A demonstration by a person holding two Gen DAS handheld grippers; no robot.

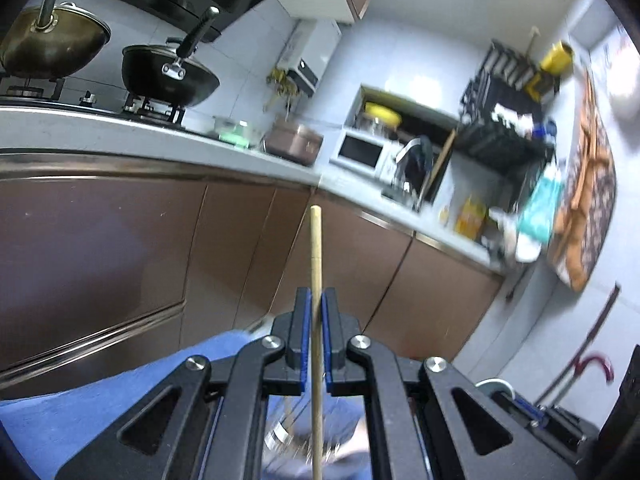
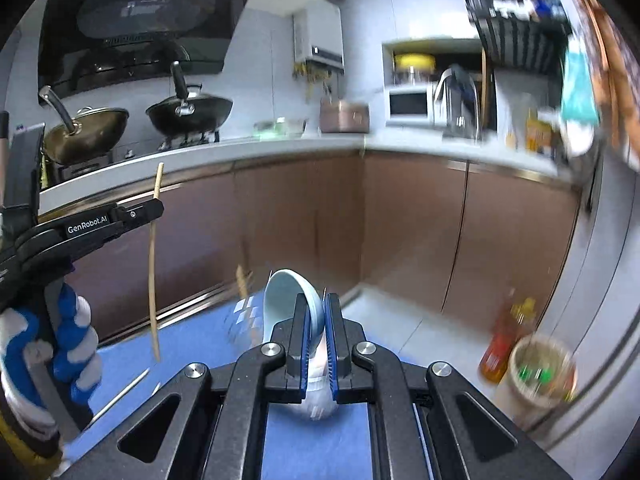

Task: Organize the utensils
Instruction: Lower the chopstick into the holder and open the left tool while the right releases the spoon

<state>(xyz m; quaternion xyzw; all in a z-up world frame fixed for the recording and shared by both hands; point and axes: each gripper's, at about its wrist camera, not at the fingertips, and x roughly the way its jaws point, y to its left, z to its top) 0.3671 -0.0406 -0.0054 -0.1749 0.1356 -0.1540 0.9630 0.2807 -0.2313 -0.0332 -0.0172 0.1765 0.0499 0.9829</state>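
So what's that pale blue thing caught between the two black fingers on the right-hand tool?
It is a light blue spoon, ceramic by the look of it, with a deep rounded bowl. The right gripper is shut on its handle, blue pads pressing both sides. The bowl points up and away, lifted above the blue cloth. Its lower end is blurred.

Both grippers same build: matte black plastic linkage arms w/ triangular cut-outs, round silver pivot screws, blue ribbed pads lining the jaws. Left gripper (image 2: 152, 210) carries white "GenRobot.AI" lettering on its side. Left hand (image 2: 60, 344) wears a knit glove, blue & white stripes. Right gripper (image 2: 316, 312) shows no lettering.
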